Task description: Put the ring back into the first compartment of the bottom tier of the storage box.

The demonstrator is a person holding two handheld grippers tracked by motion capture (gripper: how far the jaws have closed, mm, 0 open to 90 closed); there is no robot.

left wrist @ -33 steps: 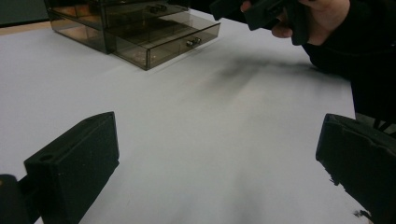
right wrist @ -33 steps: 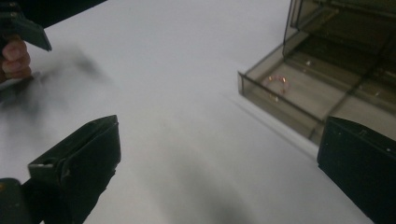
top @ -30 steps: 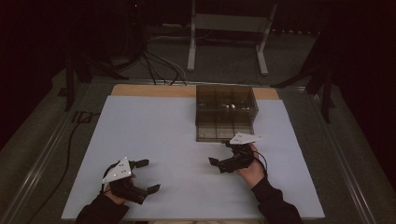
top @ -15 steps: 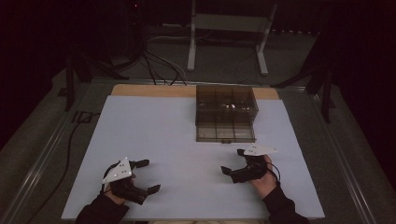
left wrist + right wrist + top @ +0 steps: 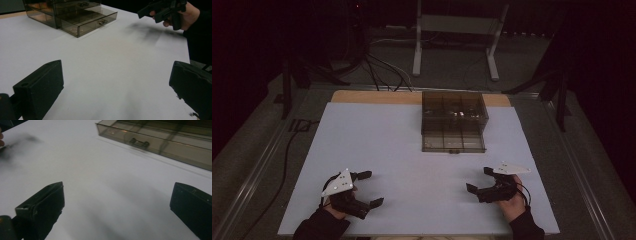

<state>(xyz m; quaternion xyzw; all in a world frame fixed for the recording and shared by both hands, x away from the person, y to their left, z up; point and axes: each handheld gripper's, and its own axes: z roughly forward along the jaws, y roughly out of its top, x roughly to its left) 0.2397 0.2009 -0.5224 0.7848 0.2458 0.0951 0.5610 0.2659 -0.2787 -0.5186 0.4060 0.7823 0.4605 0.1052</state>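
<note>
no legible text or labels

The drawer box (image 5: 454, 121) is smoky brown, see-through plastic. The tabletop (image 5: 387, 145) is plain white, its far edge wood-toned. Both grippers' fingers (image 5: 40, 87) look matte black.

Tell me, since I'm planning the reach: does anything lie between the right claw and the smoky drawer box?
Nothing visible: only bare white tabletop separates the open right claw from the smoky transparent plastic drawer box, whose bottom drawer sits pulled out.

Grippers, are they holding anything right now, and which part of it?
Nothing is held. The left gripper and right gripper are both open over the white table, apart from the drawer box.
</note>
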